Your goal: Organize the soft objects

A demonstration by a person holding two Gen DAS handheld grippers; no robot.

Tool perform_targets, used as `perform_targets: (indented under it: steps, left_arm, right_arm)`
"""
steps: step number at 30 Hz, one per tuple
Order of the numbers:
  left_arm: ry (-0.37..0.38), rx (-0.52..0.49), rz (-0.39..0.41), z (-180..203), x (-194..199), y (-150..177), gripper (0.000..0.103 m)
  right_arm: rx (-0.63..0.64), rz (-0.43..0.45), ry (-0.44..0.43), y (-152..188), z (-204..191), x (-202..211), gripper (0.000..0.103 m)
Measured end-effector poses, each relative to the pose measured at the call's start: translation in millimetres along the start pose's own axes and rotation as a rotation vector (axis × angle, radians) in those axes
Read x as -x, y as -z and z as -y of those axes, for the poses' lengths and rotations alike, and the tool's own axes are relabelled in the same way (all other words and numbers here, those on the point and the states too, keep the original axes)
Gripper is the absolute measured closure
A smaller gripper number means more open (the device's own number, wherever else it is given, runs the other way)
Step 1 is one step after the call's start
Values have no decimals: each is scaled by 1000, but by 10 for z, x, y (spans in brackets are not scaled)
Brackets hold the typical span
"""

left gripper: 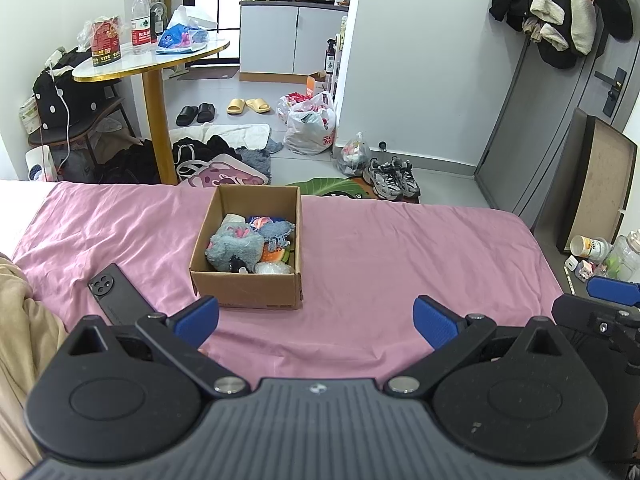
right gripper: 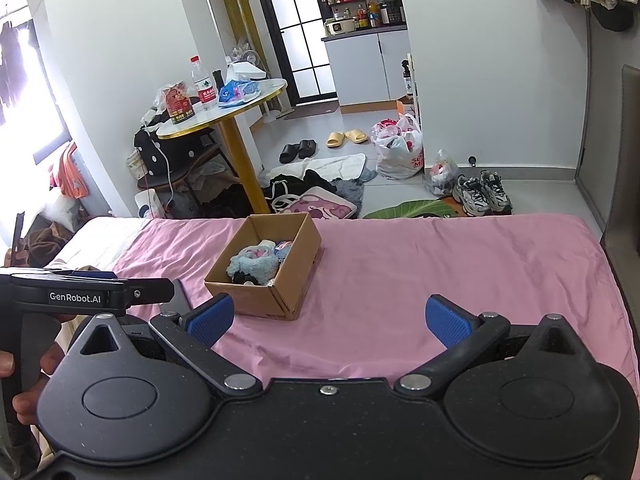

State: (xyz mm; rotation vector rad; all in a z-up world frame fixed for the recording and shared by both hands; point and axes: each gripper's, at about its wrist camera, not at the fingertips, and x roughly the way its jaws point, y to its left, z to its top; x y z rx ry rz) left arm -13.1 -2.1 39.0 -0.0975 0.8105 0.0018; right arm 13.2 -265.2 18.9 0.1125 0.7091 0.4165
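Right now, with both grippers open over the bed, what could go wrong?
The phone lies on the sheet just ahead of the left gripper; a forward reach might knock it. The box looks light on soft bedding, so digging into the toys could tip or slide it. The right gripper works close beside the left; they may collide.

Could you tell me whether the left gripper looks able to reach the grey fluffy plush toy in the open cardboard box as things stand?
Probably yes. The left gripper is open and empty, the open cardboard box lies straight ahead on the pink sheet, and the grey fluffy plush toy sits uncovered on top.
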Motion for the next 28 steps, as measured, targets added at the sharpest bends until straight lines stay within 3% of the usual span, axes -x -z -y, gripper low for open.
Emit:
perform_targets:
  steps: [28]
  left_arm:
    - [3, 2, -1, -18, -12, 9, 0]
  right_arm:
    - [-3, -10, -3, 48, -6, -27, 0]
